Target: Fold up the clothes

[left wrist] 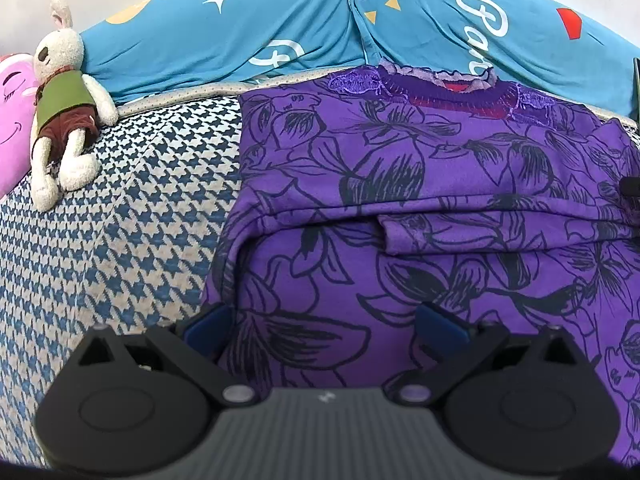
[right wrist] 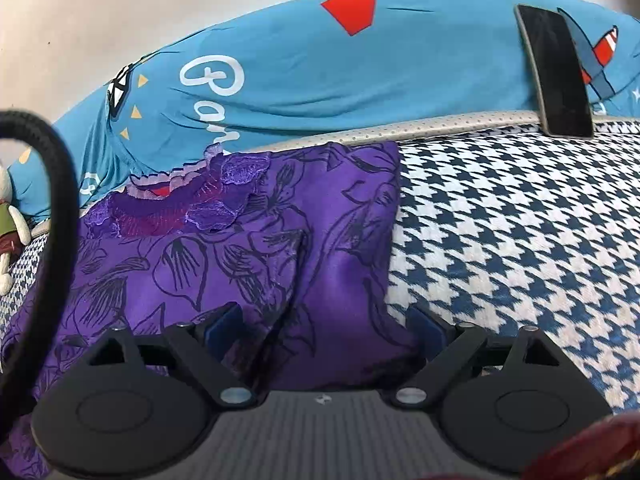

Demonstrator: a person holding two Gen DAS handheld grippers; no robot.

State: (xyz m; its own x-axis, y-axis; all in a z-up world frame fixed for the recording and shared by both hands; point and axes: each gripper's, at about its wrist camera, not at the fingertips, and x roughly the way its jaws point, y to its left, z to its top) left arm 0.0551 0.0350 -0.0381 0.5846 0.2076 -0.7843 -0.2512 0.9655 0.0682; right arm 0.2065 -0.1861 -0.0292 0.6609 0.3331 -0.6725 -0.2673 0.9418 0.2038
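The purple, black-flowered knit top (left wrist: 400, 208) is lying on the houndstooth bedcover (left wrist: 120, 220), its collar pointing away from both tongs. The left gripper (left wrist: 324, 326) is hovering released over the near left edge; the right gripper (right wrist: 324, 328), also released, is straddling the near right edge, equally close.

Plush rabbit (left wrist: 64, 100), blue pillow (left wrist: 320, 28), perhaps a phone (right wrist: 558, 74), houndstooth cover (right wrist: 520, 220).

Garment (left wrist: 420, 184) lies on bed (left wrist: 132, 216); plush rabbit (left wrist: 64, 100) to its left, phone (right wrist: 558, 72) right, pillow (left wrist: 320, 32) behind.
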